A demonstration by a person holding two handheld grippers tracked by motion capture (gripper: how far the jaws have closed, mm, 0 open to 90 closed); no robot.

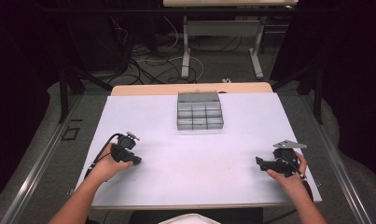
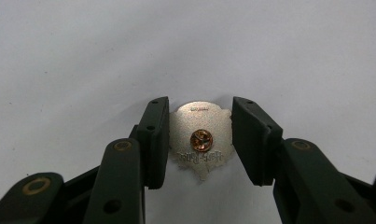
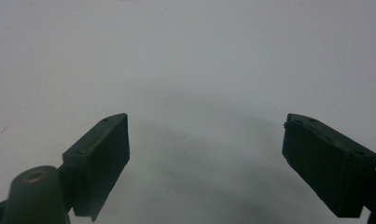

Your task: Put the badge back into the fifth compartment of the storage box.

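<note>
A small silver metal pin badge [image 2: 189,122] lies back side up between my left gripper's [image 2: 200,102] jaws. A copper clasp sits at its centre and raised lettering runs below it. Both jaw pads press against the badge's edges just above the white table sheet [image 2: 185,46]. In the high view the left gripper [image 1: 135,160] is low over the sheet's front left, held in a hand. My right gripper [image 1: 259,162] hovers at the front right. In its own view, the right gripper [image 3: 206,122] has its jaws spread wide with nothing between them.
A grey plastic compartment box [image 1: 199,112] with its lid up stands at the far middle of the white sheet [image 1: 195,154]. Beyond the table are desk legs [image 1: 186,51] and loose cables on the floor.
</note>
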